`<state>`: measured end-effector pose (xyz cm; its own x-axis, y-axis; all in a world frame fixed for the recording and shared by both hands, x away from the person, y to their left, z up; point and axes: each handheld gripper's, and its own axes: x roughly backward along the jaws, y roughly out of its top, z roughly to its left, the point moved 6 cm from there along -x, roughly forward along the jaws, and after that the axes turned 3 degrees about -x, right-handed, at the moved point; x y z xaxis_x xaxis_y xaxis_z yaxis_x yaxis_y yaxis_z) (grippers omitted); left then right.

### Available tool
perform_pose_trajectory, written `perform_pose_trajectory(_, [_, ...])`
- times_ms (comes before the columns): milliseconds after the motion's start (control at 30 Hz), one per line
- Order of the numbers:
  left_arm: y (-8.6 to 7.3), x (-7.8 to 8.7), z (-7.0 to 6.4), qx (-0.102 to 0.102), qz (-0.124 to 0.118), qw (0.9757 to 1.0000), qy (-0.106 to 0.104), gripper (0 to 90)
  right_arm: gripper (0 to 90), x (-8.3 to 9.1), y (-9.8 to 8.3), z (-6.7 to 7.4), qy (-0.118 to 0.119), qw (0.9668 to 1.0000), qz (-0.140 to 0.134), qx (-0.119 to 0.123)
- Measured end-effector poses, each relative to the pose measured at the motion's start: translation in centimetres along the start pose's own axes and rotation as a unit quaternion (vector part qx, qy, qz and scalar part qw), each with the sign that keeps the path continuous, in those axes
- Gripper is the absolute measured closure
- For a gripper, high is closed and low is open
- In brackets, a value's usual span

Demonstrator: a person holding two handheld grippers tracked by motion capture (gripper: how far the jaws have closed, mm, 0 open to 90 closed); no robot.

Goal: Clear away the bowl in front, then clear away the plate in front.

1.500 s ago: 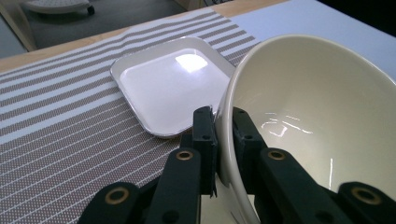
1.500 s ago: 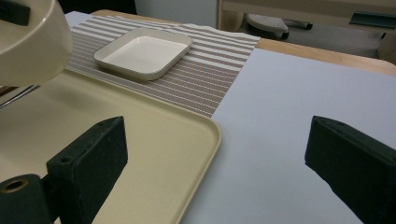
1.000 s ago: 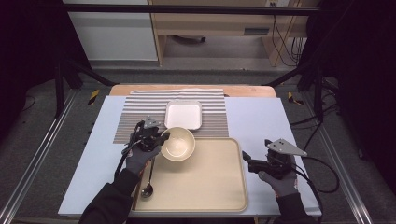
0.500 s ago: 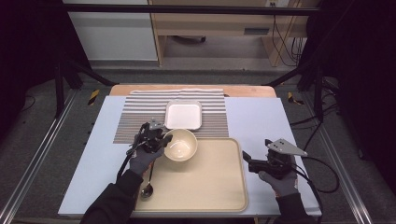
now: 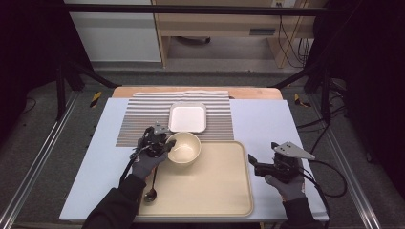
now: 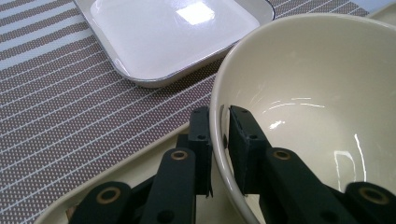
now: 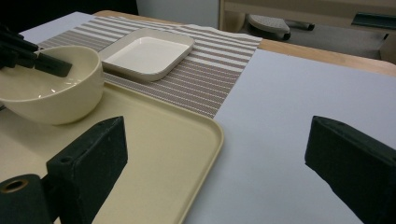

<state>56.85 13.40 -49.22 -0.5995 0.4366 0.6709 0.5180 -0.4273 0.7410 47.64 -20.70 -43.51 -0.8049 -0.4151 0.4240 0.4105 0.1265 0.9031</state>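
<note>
**Left tool loosens on the rim of a cream bowl**

A pale blue sheet covers the counter (image 5: 267, 129), with dark floor and metal rails around it. A striped placemat (image 5: 143, 119) lies at the far middle, and a white square dish (image 5: 187, 118) sits on it. In front of the placemat lies a cream tray (image 5: 215, 191).

The cream bowl (image 5: 183, 148) stands at the tray's far left corner, just in front of the square dish. The left tool (image 5: 162, 143) reaches it from the left. In the left gripper view its two black jaws straddle the bowl's (image 6: 317, 93) near wall, one jaw outside and one inside. A thin gap shows on each side of the rim, so the pads appear to be just clear of it, though the view is too tight to be sure. These jaws have just been opening a little, with the rim between them.

A spoon (image 5: 152, 188) lies along the left edge of the tray, under the person's left forearm.

The right tool (image 5: 254, 164) rests on the blue sheet just off the tray's right edge. In the right gripper view its jaws stand wide apart with nothing between them, over the tray's (image 7: 177, 154) corner and the bare sheet.
</note>
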Motion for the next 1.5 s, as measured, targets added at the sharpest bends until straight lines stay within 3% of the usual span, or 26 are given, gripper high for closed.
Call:
perform_pose_trajectory(133, [0.1,0.1,-0.1,-0.004,-0.003,1.0000,-0.004,74.3,6.0,0.0,0.0,0.0,0.000,1.0000,0.001,0.000])
perform_pose_trajectory(367, [1.2,2.5,0.4,-0.010,-0.043,0.9990,-0.001,67.4,6.0,0.0,0.0,-0.1,-0.001,1.0000,0.000,0.000])
perform_pose_trajectory(567, [2.7,5.1,1.1,-0.007,-0.089,0.9960,-0.004,52.0,6.0,0.1,0.1,-0.2,-0.003,1.0000,0.000,-0.002])
perform_pose_trajectory(733, [3.3,6.0,1.8,-0.004,-0.105,0.9945,0.005,44.0,6.0,0.1,0.2,-0.3,-0.005,1.0000,-0.001,-0.003])
perform_pose_trajectory(800, [3.5,6.2,2.1,-0.002,-0.107,0.9942,0.008,38.0,6.0,0.1,0.1,-0.3,-0.006,1.0000,0.000,-0.003])
perform_pose_trajectory(1133, [5.0,6.0,4.1,0.016,-0.121,0.9923,0.022,30.4,6.0,0.0,0.1,-0.3,-0.007,1.0000,0.002,-0.001])
perform_pose_trajectory(1500, [7.6,5.4,5.1,0.017,-0.135,0.9903,0.029,28.5,6.0,-0.1,0.0,-0.4,-0.008,1.0000,0.005,-0.002])
